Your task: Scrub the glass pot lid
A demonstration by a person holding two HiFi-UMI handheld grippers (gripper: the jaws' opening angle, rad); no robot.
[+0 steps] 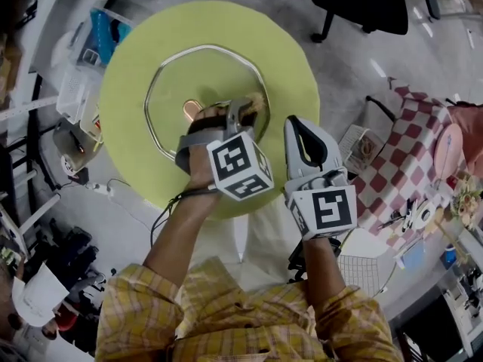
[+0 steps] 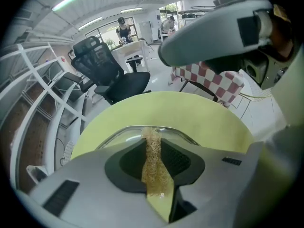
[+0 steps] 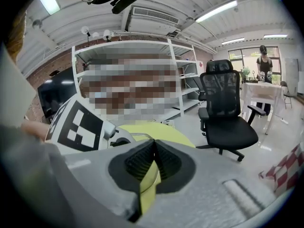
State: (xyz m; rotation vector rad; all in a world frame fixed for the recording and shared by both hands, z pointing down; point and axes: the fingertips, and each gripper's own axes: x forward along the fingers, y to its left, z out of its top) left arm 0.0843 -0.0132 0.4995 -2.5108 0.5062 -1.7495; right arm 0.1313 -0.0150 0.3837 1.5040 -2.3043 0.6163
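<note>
Your sleeves (image 1: 151,292) are yellow plaid. Your left tool (image 1: 243,113) and right tool (image 1: 296,124) have grey shells, black ribbed pads (image 3: 168,161), and white cubes (image 1: 240,166) bearing black square markers.

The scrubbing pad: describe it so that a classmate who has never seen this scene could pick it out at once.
Find the round yellow-green table; a glass pot lid lies flat on it. Over the lid, the left gripper is shut on the scrubbing pad. It is the only golden, wiry, tangled thing there, unlike the clear lid and the grey gripper.
</note>
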